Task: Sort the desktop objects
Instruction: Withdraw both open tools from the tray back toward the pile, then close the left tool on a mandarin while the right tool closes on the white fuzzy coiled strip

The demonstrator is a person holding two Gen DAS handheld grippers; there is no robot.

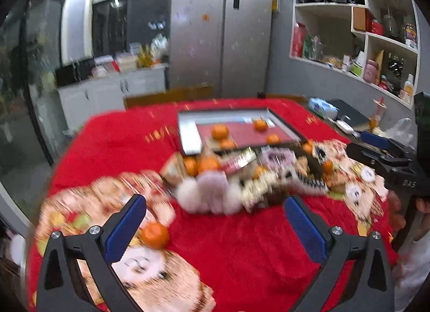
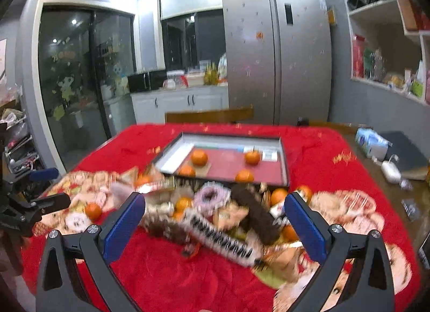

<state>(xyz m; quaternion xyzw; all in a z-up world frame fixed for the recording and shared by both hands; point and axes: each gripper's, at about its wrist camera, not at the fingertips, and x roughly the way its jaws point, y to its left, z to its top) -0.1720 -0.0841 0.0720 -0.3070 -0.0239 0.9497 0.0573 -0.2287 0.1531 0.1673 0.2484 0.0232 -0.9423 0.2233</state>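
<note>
Clutter pile of snacks, hair ties and oranges sat at 12 o'clock, just below the tray holding four oranges. Left gripper and right gripper were both wide open, empty, above the red cloth.

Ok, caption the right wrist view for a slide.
Open right gripper hovers over a blurred pile of snacks and tangerines before a shallow tray.

We get bright ceiling lights glaring white above the fridge, blowing out the wall there. Motion blur smears the pile on the bench below it. Fisheye bending curves both frames, corners falling black.
</note>
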